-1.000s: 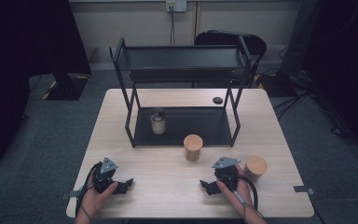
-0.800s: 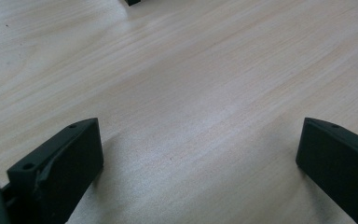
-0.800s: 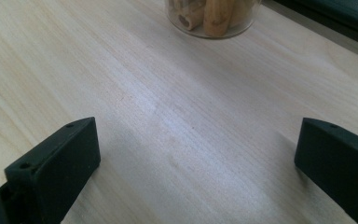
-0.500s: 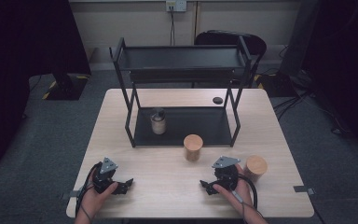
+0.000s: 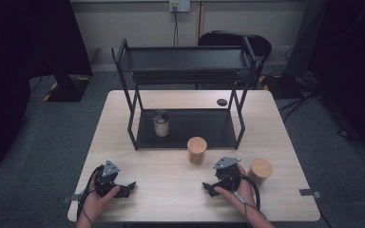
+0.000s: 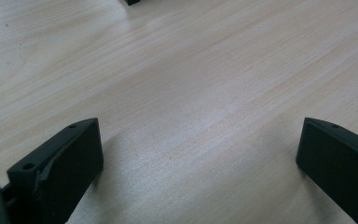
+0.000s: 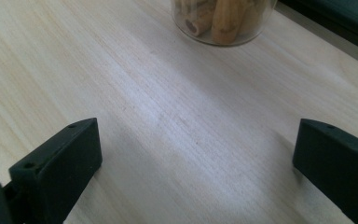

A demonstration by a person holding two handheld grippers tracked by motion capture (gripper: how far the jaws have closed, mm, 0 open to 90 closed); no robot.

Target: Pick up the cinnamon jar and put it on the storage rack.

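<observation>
Pale wood table set on grey carpet, dark room behind. Left gripper and right gripper are rested on it, jaws spread wide, nothing held.

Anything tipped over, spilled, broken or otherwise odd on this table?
Nothing stands out. The two wooden-lidded jars stand upright on the table, a third jar stands upright on the rack's lower shelf, and both grippers rest open on bare wood. No spill shows.
</observation>
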